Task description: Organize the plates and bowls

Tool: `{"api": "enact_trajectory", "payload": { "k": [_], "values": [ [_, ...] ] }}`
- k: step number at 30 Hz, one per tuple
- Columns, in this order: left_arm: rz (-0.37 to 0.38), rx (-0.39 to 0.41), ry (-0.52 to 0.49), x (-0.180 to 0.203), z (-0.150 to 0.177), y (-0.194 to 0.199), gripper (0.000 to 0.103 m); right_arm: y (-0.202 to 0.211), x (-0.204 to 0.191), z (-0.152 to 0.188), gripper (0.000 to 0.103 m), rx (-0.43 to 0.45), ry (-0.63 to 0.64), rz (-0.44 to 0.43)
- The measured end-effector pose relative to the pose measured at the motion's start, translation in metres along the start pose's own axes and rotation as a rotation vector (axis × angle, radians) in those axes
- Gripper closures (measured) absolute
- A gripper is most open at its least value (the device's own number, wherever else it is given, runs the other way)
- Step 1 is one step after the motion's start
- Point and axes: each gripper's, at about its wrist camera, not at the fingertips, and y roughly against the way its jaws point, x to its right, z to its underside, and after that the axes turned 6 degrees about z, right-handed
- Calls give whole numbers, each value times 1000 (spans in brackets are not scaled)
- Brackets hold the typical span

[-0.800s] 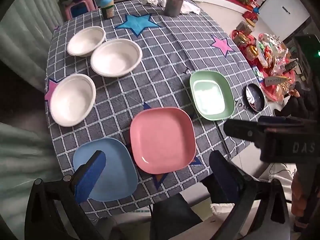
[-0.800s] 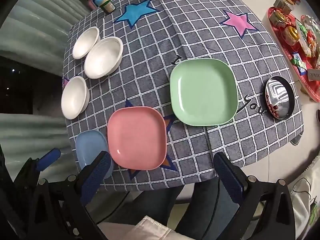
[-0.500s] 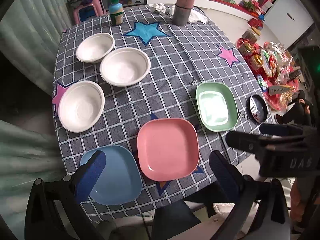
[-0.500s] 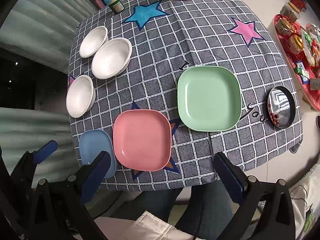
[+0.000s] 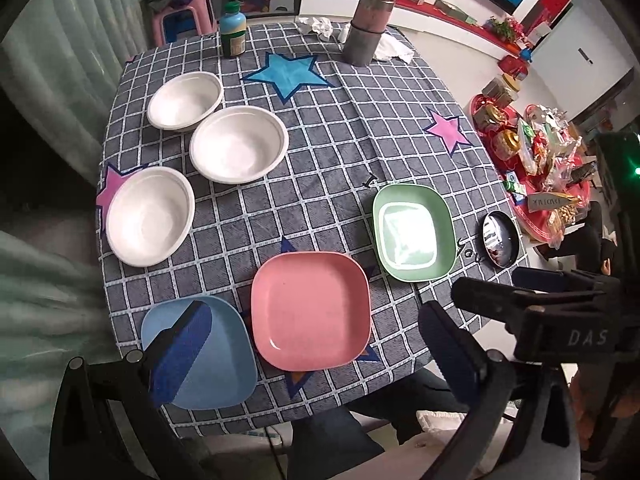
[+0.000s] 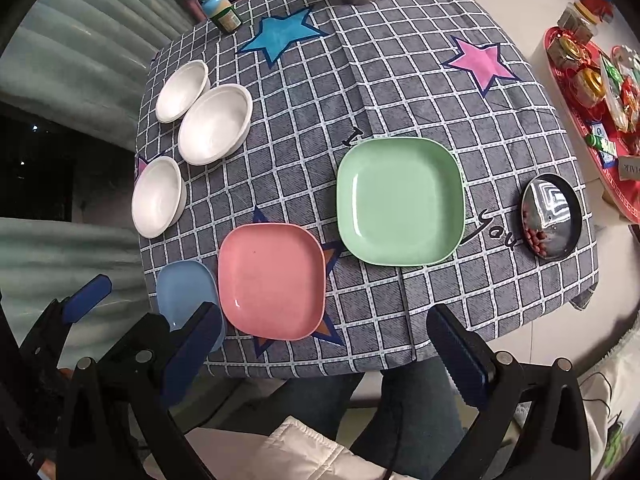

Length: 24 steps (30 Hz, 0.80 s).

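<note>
A round table covered by a grey checked tablecloth (image 5: 328, 152) with blue and pink stars fills both views, and a red tray of snacks (image 5: 536, 152) stands beside it on the floor. Three plates lie along the near edge of the table: the blue plate (image 5: 224, 360) at the left, the pink plate (image 5: 310, 310) just beside it, and the green plate (image 6: 400, 200) further right and a little apart. Three white bowls (image 5: 238, 148) sit on the far left side, close together; if the two far ones touch cannot be decided. A small dark dish (image 6: 552, 216) with red bits rests near the right edge, and a green-capped bottle (image 5: 234, 30) and a grey and pink canister (image 5: 370, 20) stand at the far side. The left gripper (image 5: 312, 344) hovers above the near edge with its jaws spread wide and holding nothing; its left finger covers a part of the blue plate, and the pink plate lies between the two fingers. The right gripper (image 6: 324, 348) is also wide apart and empty, above the table edge in front of the pink plate. In the right wrist view the blue plate is partly hidden behind the fingers of both tools. The top of the canister is cut off there.
</note>
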Motion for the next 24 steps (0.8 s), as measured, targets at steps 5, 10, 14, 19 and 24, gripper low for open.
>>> {"api": "enact_trajectory", "payload": {
  "k": [5, 10, 14, 19, 24],
  "values": [
    [-5, -22, -2, 2, 5, -5, 0, -1, 1, 2, 0, -22, 11, -51],
    [-7, -38, -3, -1, 8, -9, 0, -6, 2, 6, 0, -35, -6, -65],
    [-10, -27, 5, -7, 6, -6, 0, -9, 4, 6, 0, -41, -22, -90],
    [-27, -14, 4, -19, 7, -8, 0, -5, 1, 5, 0, -15, -32, -70],
    [-83, -32, 68, -47, 16, -22, 0, -27, -2, 12, 0, -72, -49, -78]
  ]
}}
